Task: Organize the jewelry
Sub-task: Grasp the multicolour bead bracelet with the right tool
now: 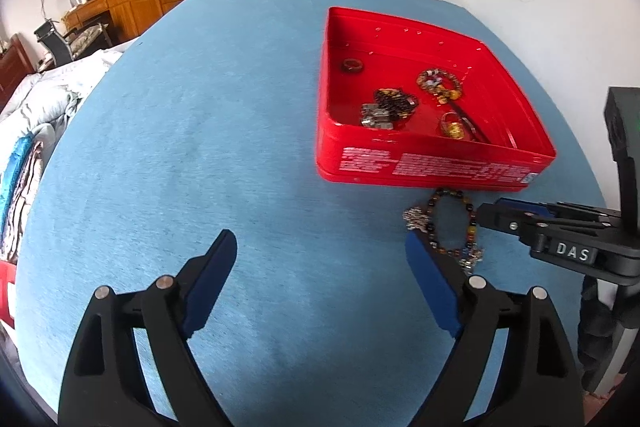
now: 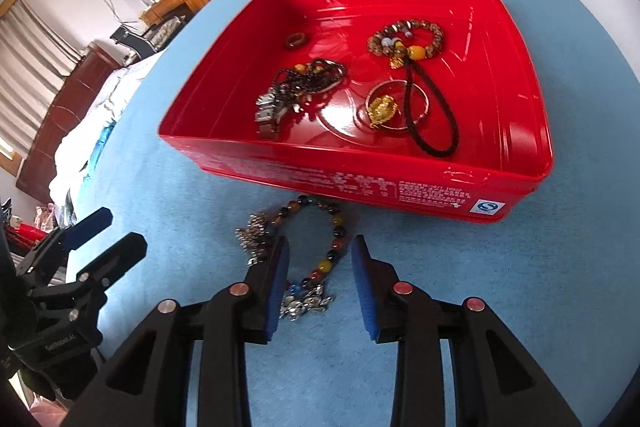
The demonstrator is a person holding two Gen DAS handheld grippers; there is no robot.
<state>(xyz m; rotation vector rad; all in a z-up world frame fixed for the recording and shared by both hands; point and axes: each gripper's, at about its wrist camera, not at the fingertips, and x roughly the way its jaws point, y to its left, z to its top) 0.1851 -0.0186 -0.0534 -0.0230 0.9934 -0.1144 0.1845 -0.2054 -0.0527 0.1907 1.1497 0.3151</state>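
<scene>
A multicoloured bead bracelet [image 2: 338, 227] with silver charms lies on the blue cloth, just in front of the red tin [image 2: 320, 163]. My right gripper [image 2: 320, 243] hangs over it, jaws partly apart. The bracelet's near side sits between the blue pads, which do not press on it. In the left wrist view the same bracelet [image 1: 471, 227] lies just beyond my left gripper's right finger. My left gripper [image 1: 320, 241] stands wide open over bare cloth with nothing in it. The right gripper [image 1: 492, 215] reaches in from the right.
The red tin [image 1: 420, 167] holds a brown ring [image 2: 297, 40], a tan bead bracelet with a black cord [image 2: 404, 39], a gold pendant on a hoop [image 2: 382, 109] and a dark chain with silver charms [image 2: 296, 87]. The blue cloth [image 1: 200, 147] ends at a bed on the left.
</scene>
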